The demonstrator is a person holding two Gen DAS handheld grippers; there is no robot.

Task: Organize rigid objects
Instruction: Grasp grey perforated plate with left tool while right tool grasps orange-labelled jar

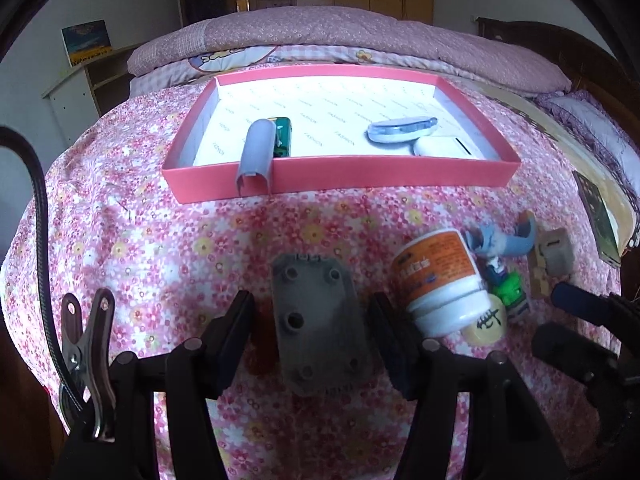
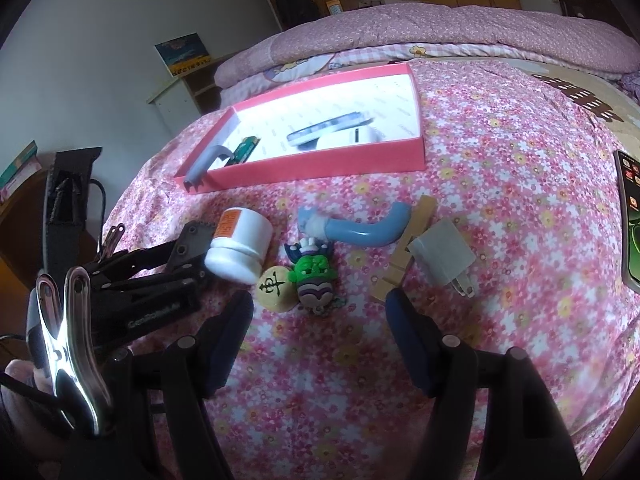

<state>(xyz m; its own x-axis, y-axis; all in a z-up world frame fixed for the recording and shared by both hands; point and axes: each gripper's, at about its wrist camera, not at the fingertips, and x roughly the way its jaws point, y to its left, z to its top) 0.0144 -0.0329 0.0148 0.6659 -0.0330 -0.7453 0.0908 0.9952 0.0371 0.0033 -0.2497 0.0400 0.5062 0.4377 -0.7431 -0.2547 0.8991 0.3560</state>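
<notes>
Grey plate (image 1: pixel 320 328), flat, holed, between released left gripper (image 1: pixel 312 320) fingers; right gripper (image 2: pixel 320 320) released over floral cloth (image 2: pixel 500 168).

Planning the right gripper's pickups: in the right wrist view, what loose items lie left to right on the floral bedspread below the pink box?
White pill bottle with orange label → round beige game piece → green toy figure → grey wall charger plug.

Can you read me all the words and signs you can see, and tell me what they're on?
"FASHION", repeated: paper lining of the pink box.
"GenRoBot…", ending blurred: left gripper.
A dark Chinese character, unclear: round chess piece.
Orange label on the white bottle: too blurred.
Phone icons: too small.
</notes>
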